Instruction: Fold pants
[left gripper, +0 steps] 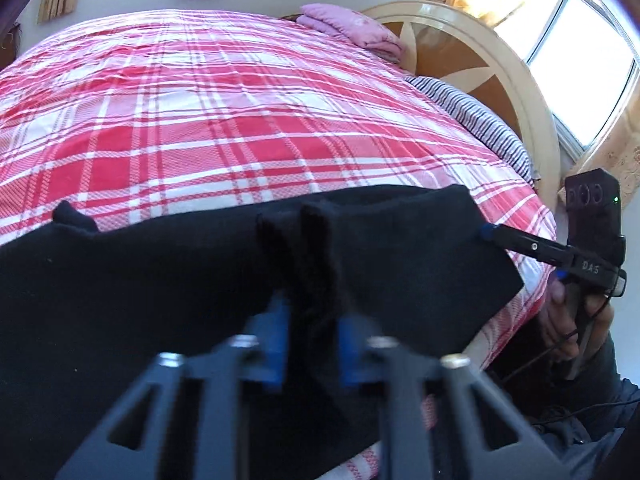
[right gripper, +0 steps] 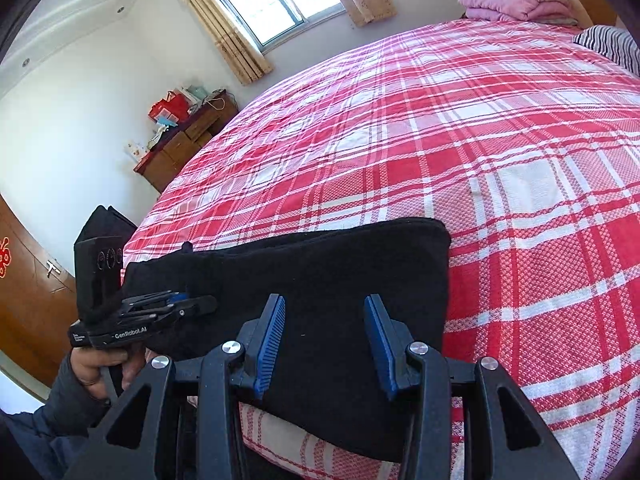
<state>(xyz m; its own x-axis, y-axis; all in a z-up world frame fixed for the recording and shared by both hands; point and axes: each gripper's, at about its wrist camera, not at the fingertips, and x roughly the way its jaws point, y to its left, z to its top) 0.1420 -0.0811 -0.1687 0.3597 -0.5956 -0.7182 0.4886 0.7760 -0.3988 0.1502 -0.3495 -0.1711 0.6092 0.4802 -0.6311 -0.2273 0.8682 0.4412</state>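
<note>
On a bed spread with a red-and-white plaid cotton sheet [right gripper: 500, 152], the black, soft-knit pants [right gripper: 320, 272] lie along the near edge in a flat, already doubled band, one end squared off toward the middle of the mattress and the near side hanging a little over the edge.

Your left gripper [left gripper: 310, 344], black-framed with blue ribbed pads, is clamped on a raised pleat of the black fabric, which stands up in a ridge between the two pads. Your right gripper [right gripper: 324, 340] has its jaws standing apart just above the cloth, nothing between them; from the left wrist camera its blue tip sits at the pants' far corner, though whether it touches the fabric there cannot be told.

By the look of it, you are starting another fold: one hand has its hold, the other has not yet taken one. The next move likely calls for you to close the right jaws on the same edge, catching every layer, then lift both hands together and carry that edge across the band. Keep the lift level, or the limp knit may sag and wrinkle between the grips.

A folded pink quilt [right gripper: 516, 2] and a blue-striped pillow [left gripper: 472, 116] lie well clear by the cream headboard [left gripper: 516, 72].
</note>
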